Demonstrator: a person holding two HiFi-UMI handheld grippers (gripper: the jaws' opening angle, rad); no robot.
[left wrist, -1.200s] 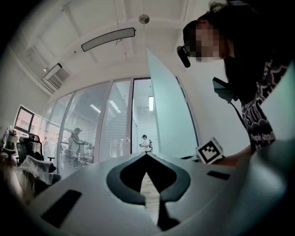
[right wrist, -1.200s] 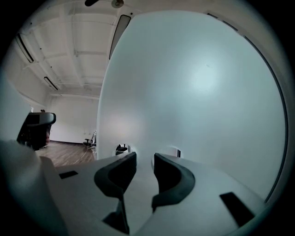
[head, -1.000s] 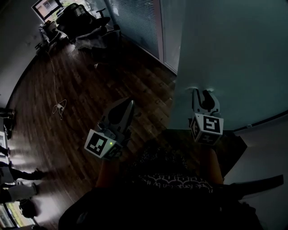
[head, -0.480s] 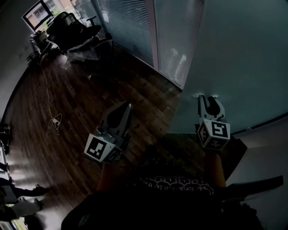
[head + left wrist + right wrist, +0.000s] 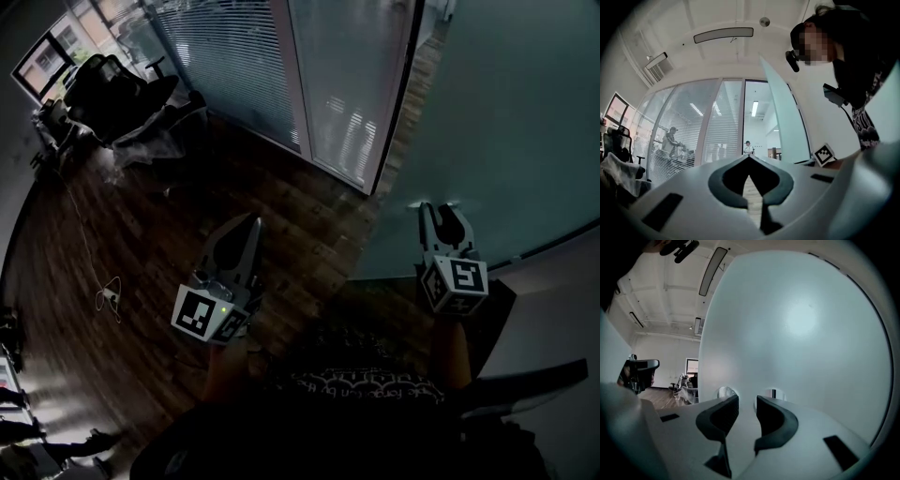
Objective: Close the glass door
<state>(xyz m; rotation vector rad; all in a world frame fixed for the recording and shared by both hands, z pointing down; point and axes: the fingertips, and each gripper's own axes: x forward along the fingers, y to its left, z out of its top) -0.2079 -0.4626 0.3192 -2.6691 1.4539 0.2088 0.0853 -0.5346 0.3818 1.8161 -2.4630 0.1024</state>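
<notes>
The glass door (image 5: 506, 103) fills my right, with the doorway (image 5: 347, 94) open at its far left, so I should keep my right tongs (image 5: 441, 214), jaws apart and empty, square against the pane near that edge, push steadily, and hold my closed left tongs (image 5: 251, 225) clear.

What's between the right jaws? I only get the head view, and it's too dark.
Observer: Nothing. The right gripper is open, and bare frosted door shows through the gap.
Operator: Any hardware on the door there?
Observer: Two round fittings sit just past the jaw tips. I can't tell whether the tips touch the door.
Operator: And the left one?
Observer: The left gripper is shut and empty, aimed at the open doorway.
</notes>
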